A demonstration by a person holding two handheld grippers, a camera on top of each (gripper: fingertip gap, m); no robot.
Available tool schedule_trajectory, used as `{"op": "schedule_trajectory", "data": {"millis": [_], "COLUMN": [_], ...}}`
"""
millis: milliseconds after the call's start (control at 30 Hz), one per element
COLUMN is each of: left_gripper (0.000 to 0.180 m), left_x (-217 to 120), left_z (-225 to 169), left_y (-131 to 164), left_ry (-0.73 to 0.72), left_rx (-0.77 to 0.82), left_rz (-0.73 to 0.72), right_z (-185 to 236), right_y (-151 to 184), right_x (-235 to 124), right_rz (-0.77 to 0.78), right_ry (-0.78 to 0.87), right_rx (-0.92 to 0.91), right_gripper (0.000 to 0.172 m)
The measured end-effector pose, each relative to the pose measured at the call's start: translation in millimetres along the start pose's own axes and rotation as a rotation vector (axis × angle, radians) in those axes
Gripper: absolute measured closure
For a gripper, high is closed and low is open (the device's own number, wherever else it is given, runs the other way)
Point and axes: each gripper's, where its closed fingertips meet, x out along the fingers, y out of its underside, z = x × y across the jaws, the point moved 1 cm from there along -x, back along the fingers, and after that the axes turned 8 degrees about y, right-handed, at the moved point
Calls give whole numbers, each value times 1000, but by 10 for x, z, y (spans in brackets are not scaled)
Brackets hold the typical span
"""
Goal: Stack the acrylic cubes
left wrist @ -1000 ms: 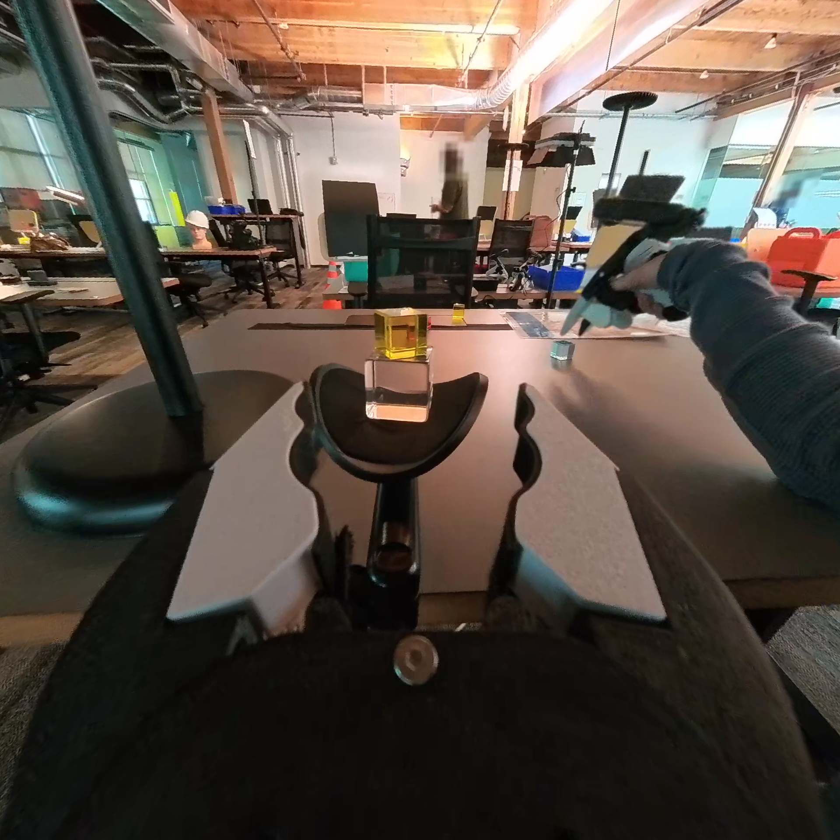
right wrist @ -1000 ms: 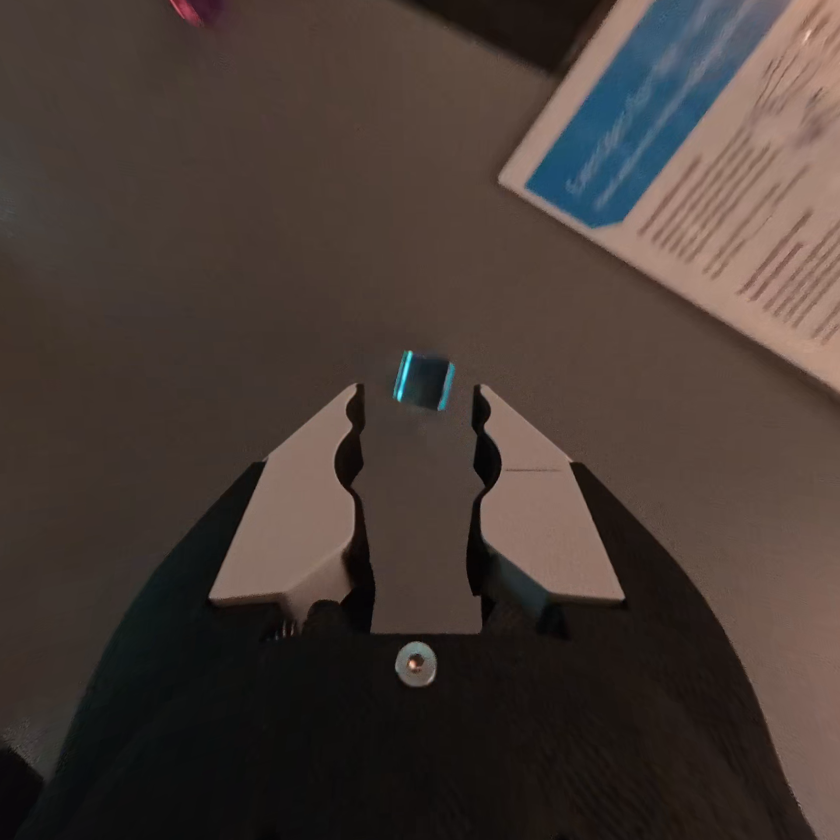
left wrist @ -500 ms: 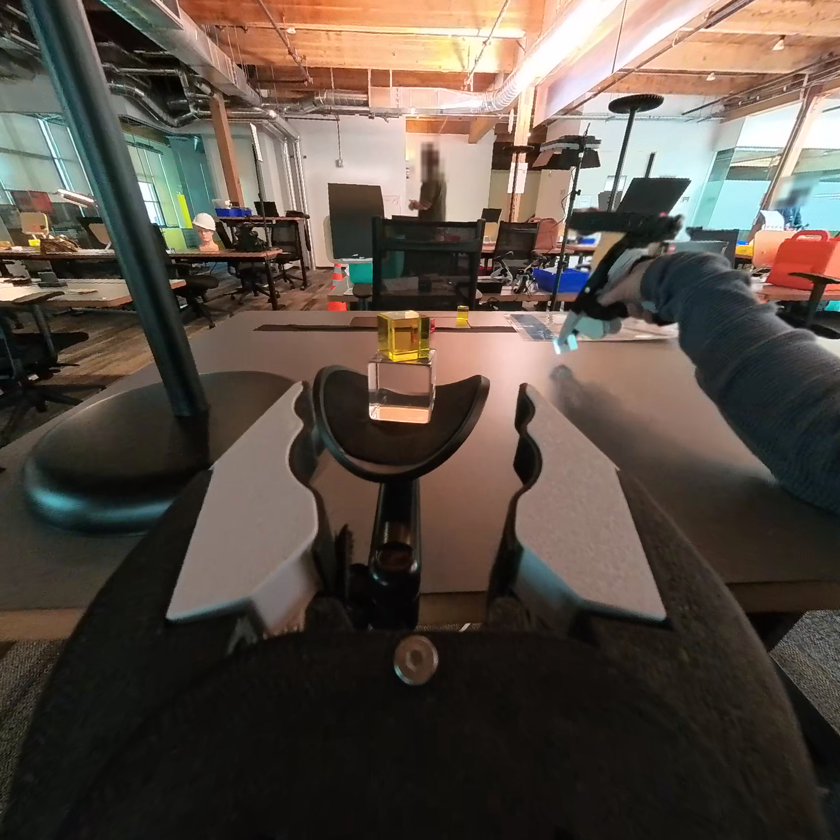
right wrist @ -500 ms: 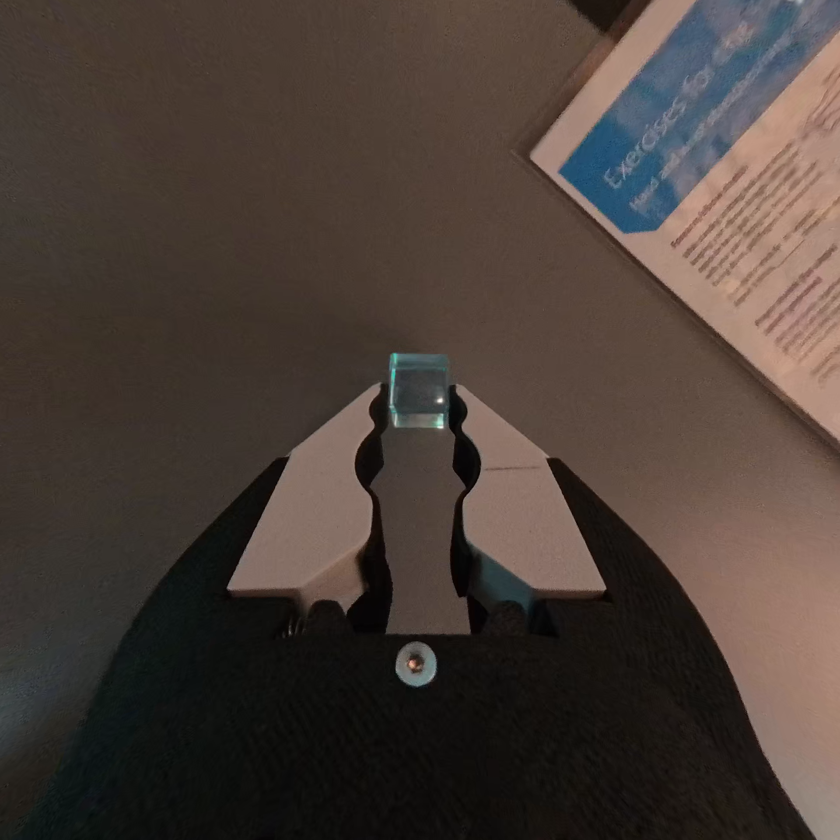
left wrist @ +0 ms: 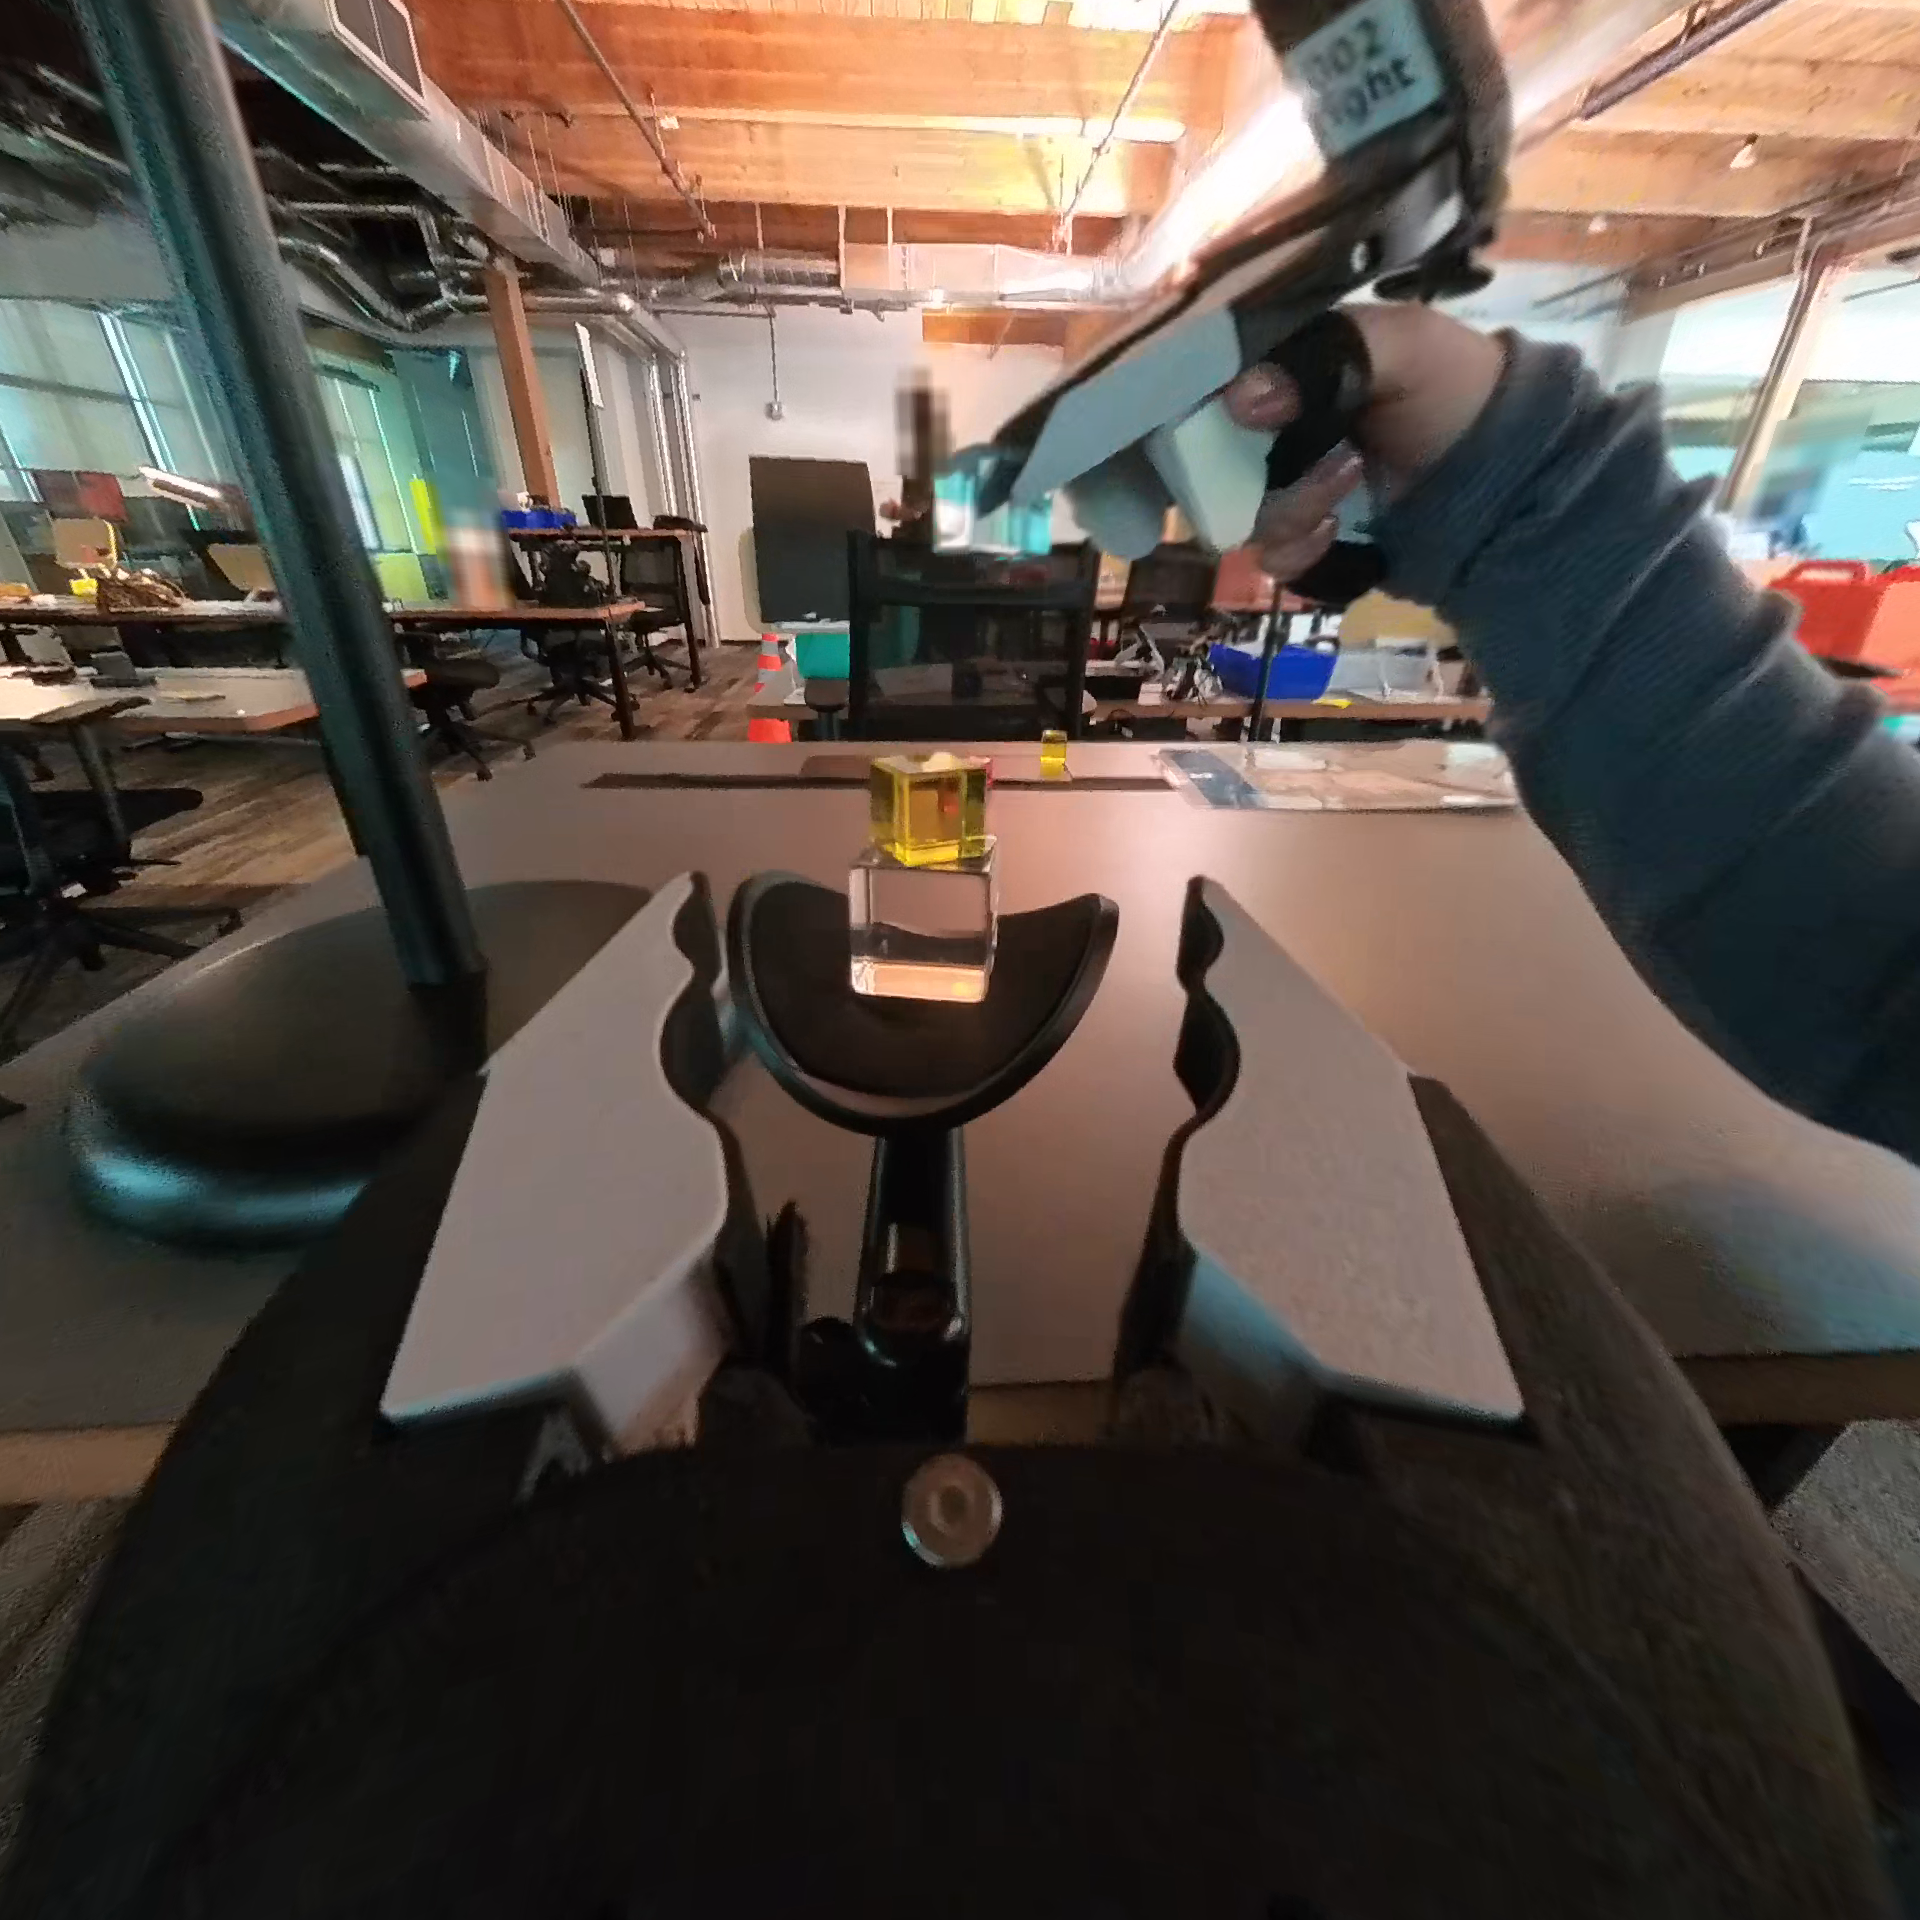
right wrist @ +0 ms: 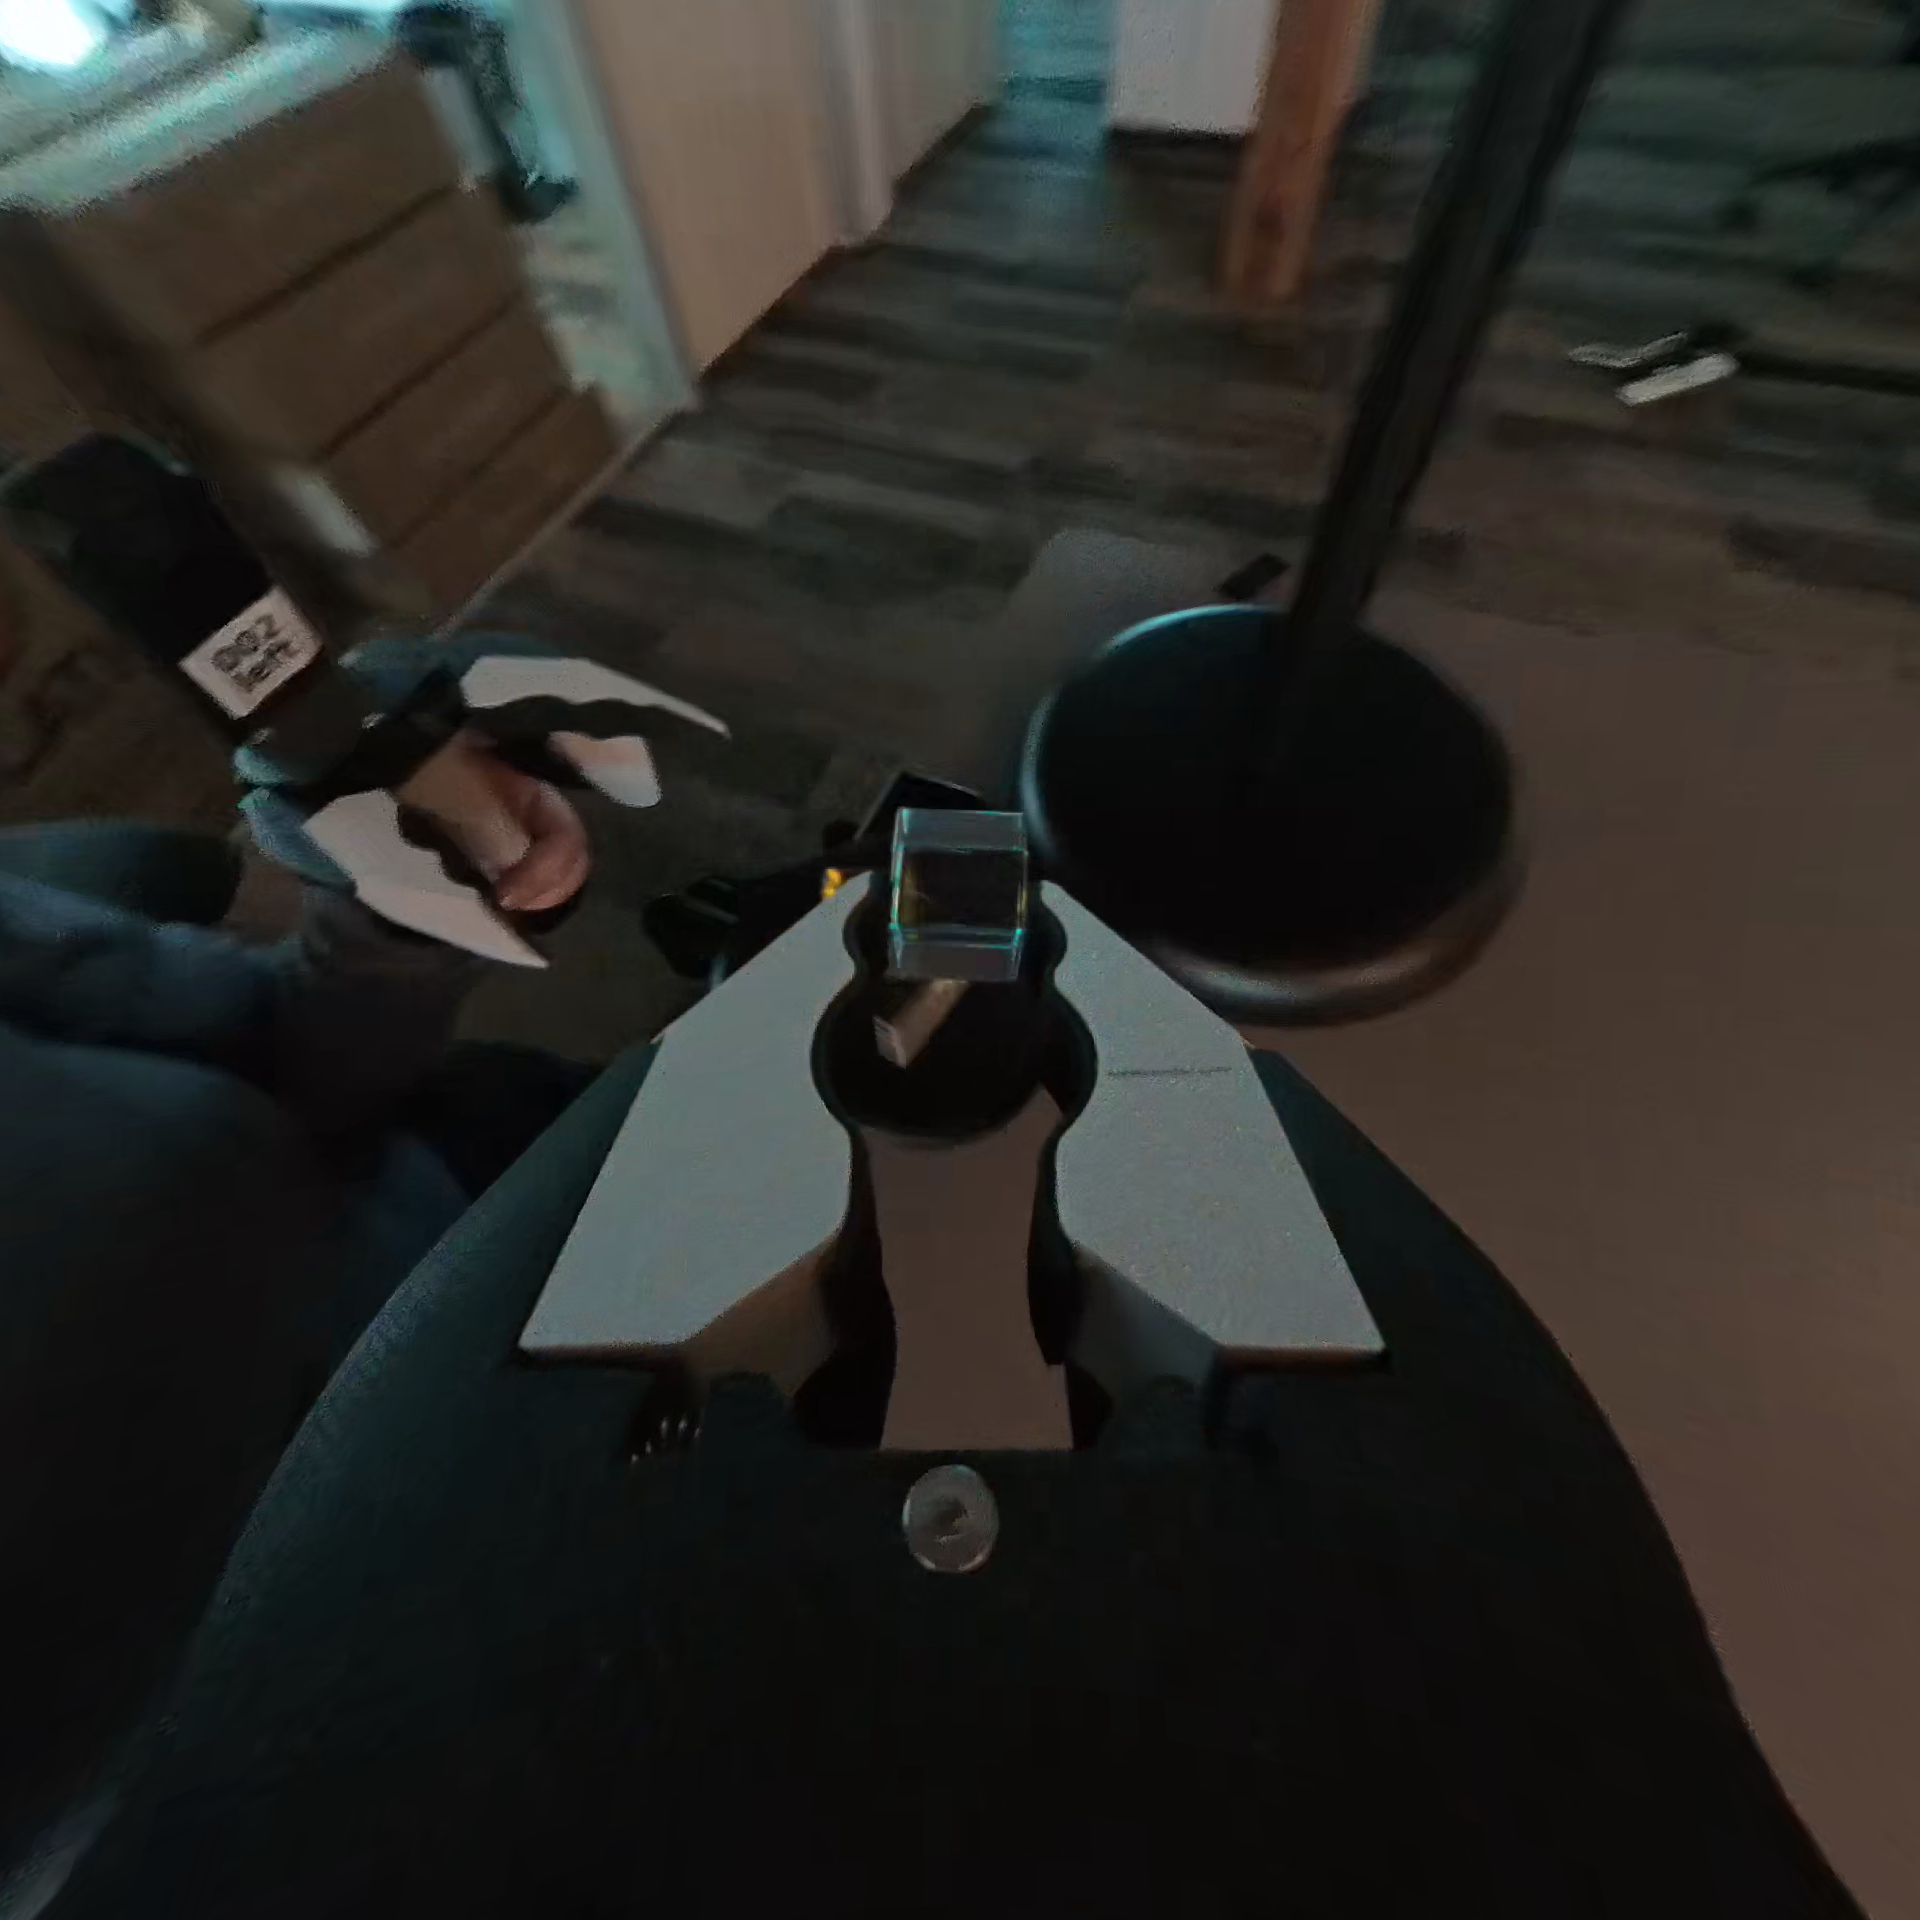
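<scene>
Right claw (right wrist: 954, 925) grips small clear bluish cube (right wrist: 958, 906), now lifted off table (left wrist: 1299, 935), up over yellow cube (left wrist: 928, 823) stacked on clear cube (left wrist: 921, 933). Left claw (left wrist: 940, 935) unchanged: wide open, holding nothing.

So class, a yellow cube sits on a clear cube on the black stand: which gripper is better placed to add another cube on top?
Probably the right gripper: it already grips a clear teal-edged cube above the stack. The left gripper is open and holds nothing.
</scene>
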Motion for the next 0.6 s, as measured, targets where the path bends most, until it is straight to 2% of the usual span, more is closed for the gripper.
{"op": "schedule_trajectory", "data": {"millis": [133,267,367,600], "left_gripper": [93,93,93,93], "left_x": [-41,-83,-120,-147], "left_z": [2,28,53,74], "left_y": [15,23,9,19], "left_ry": [3,1,-3,-1], "left_rx": [-6,-11,-16,-24], "left_rz": [-3,-11,-22,-27], "right_z": [261,328,359,303], "right_y": [1,99,140,212], "right_x": [284,444,491,534], "right_rz": [244,421,461,442], "right_ry": [-125,-148,-165,-175], "right_rx": [-220,-298,-298,-249], "right_gripper": [148,148,148,148]}}
